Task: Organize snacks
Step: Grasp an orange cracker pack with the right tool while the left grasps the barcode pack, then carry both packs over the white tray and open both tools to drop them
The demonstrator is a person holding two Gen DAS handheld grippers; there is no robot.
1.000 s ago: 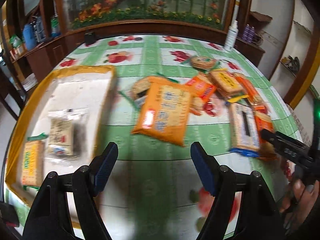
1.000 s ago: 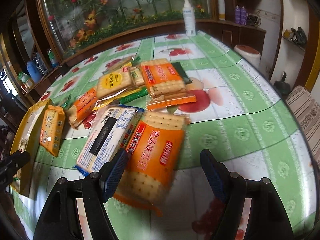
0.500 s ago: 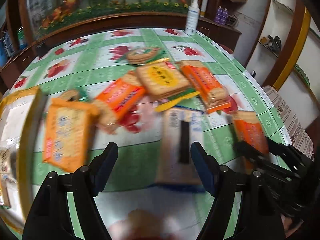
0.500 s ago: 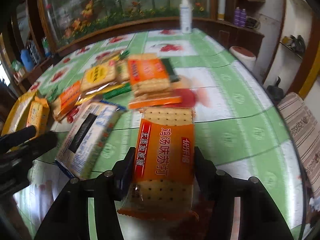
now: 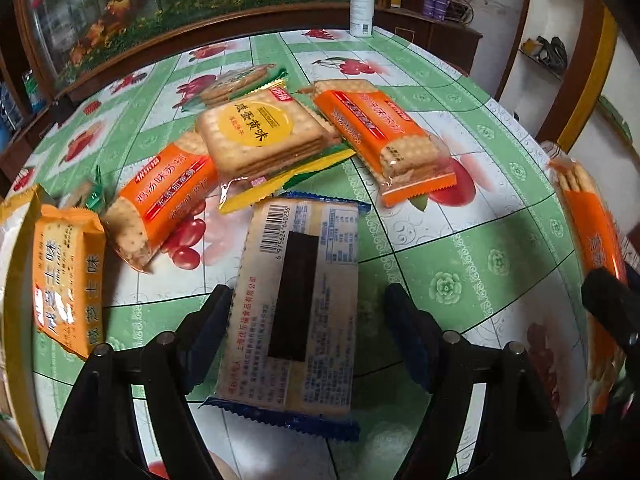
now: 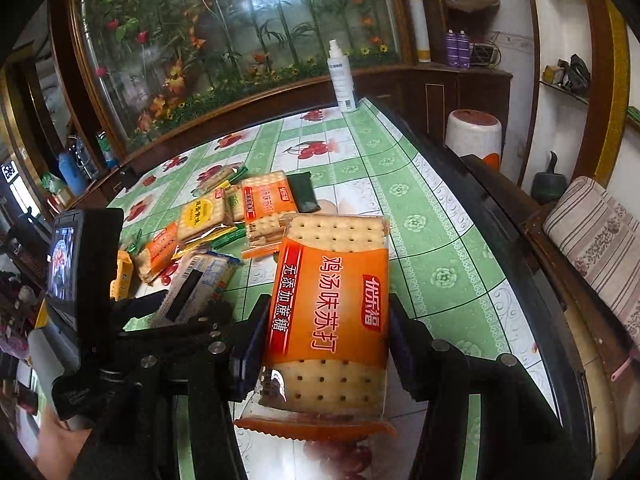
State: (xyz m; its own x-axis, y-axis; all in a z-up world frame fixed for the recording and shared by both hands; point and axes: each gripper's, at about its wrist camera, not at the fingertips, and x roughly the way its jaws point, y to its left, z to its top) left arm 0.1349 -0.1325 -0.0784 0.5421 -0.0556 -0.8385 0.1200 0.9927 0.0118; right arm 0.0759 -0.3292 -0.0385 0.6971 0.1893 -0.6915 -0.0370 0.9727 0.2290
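The right gripper (image 6: pixel 326 344) is clamped on an orange-wrapped soda cracker pack (image 6: pixel 330 312), lifted off the green fruit-print table (image 6: pixel 420 248). The left gripper's (image 5: pixel 306 332) fingers are spread around a blue-edged cracker pack (image 5: pixel 296 300), barcode side up. Sorting looks far from done: four more packs lie loose at its 12 o'clock, and one orange packet (image 5: pixel 68 276) leans against the yellow tray (image 5: pixel 16 264) at 9.
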